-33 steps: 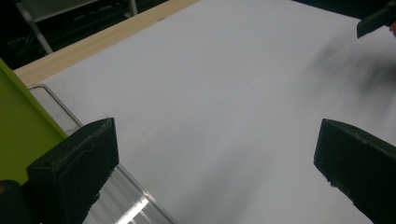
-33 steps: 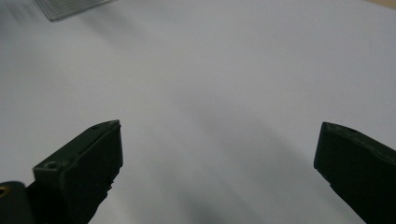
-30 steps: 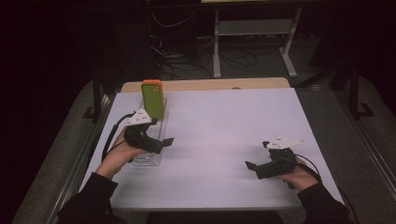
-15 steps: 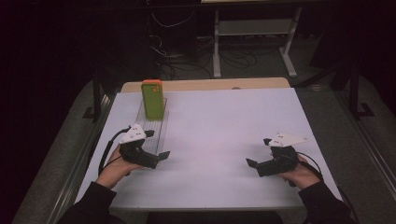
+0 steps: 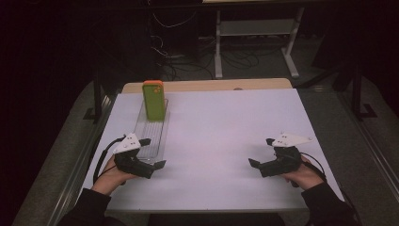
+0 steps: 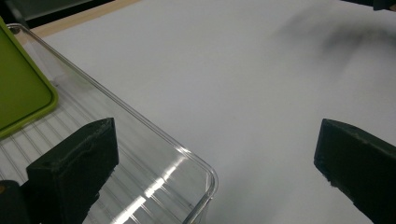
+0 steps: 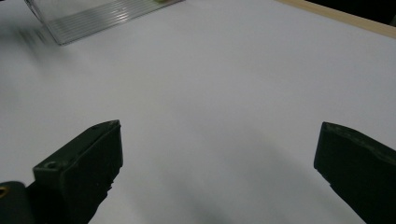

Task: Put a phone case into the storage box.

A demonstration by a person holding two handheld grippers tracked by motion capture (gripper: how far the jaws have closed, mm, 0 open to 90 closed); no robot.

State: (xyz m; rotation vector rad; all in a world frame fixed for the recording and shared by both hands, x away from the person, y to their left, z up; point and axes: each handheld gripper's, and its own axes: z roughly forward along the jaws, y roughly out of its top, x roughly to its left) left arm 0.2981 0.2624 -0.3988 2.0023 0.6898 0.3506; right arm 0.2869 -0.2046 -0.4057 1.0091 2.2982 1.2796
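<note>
The green phone (image 5: 154, 100) is stood upright at the far end of the clear tray (image 5: 151, 133), at the bench's (image 5: 226, 132) left; the left tool (image 5: 147, 153) has been drawn back to the tray's near corner, jaws wide and empty, so the placing looks done; the right tool (image 5: 261, 151) is held wide, well apart; the phone's foot is hard to make out.

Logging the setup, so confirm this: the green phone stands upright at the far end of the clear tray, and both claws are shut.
Not quite. The green phone does stand at the far end of the clear tray, but both claws are open: the left claw and right claw each show jaws wide apart in their own gripper views.
</note>
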